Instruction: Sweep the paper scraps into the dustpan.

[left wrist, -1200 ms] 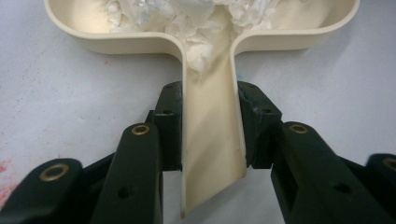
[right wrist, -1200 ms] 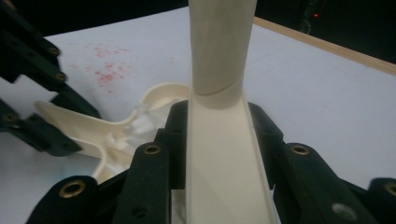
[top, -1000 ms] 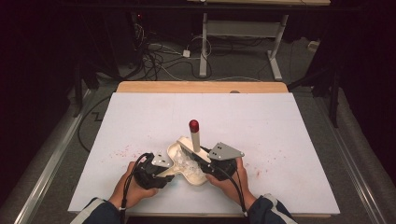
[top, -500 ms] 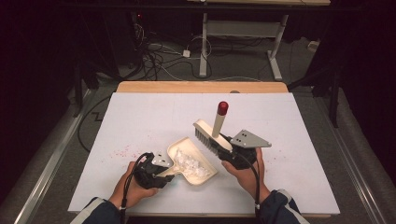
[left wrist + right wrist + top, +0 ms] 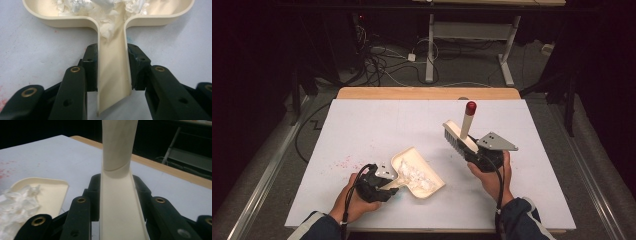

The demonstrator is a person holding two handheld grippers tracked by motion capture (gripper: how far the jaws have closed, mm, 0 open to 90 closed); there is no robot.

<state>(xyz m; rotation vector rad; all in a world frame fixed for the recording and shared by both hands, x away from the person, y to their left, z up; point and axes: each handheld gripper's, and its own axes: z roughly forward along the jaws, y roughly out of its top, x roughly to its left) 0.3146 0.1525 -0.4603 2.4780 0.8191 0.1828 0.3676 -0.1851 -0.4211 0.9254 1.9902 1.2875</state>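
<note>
Cream dustpan (image 5: 418, 172) on table (image 5: 362, 125), full of white scraps (image 5: 417, 175) | left gripper (image 5: 113, 70) clenched on its handle | right gripper (image 5: 117, 197) clamps brush (image 5: 459, 137), raised right of pan | risk: tilting the pan spills scraps; brush may twist in jaws.

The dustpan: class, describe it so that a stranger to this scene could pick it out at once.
Start at the white table and look to its near edge, left of centre. There the left tool grips a cream handle that widens into a shallow dustpan lying flat. Unlike the cream brush raised to its right, it holds crumpled white scraps.
</note>
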